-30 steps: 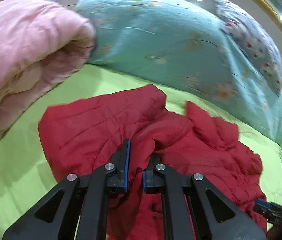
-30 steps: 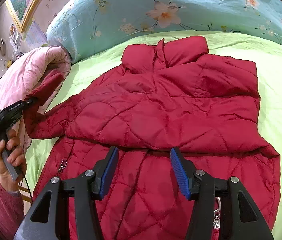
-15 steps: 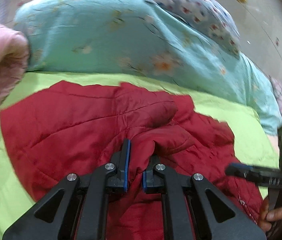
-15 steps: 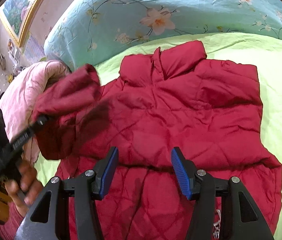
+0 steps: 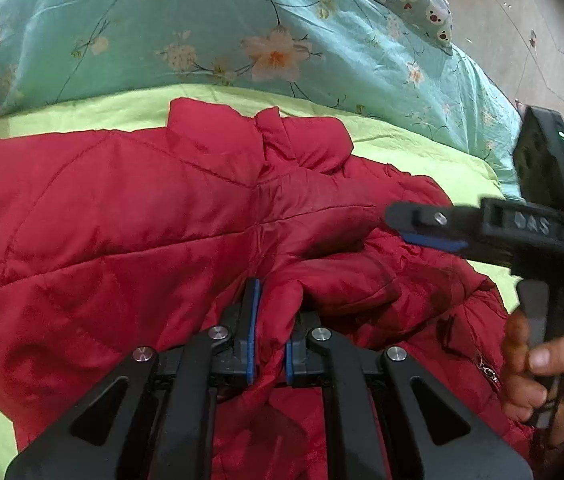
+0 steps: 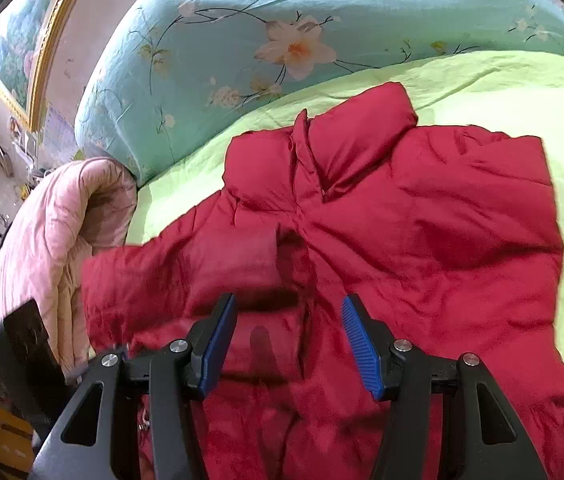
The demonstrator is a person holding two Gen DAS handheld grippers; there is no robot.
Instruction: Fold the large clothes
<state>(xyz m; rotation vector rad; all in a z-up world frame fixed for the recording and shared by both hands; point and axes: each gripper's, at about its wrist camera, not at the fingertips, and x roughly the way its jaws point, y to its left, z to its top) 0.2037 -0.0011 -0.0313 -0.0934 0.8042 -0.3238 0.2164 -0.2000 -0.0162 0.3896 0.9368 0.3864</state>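
A red quilted jacket lies front up on the green sheet, its collar towards the pillows. My left gripper is shut on a bunched fold of the jacket's sleeve and holds it over the jacket's chest. In the right wrist view that sleeve lies folded across the front. My right gripper hovers open just above the jacket's middle with nothing between its blue pads. One of its fingers reaches in from the right in the left wrist view, with a hand on the handle.
A teal floral duvet is piled along the far side of the bed. A rolled pink quilt lies at the left. Bare green sheet shows to the right of the jacket. A framed picture hangs on the wall.
My left gripper has carried the sleeve from the left side across the jacket's front, staying shut on it. The right gripper has drifted over the jacket's middle, still open.
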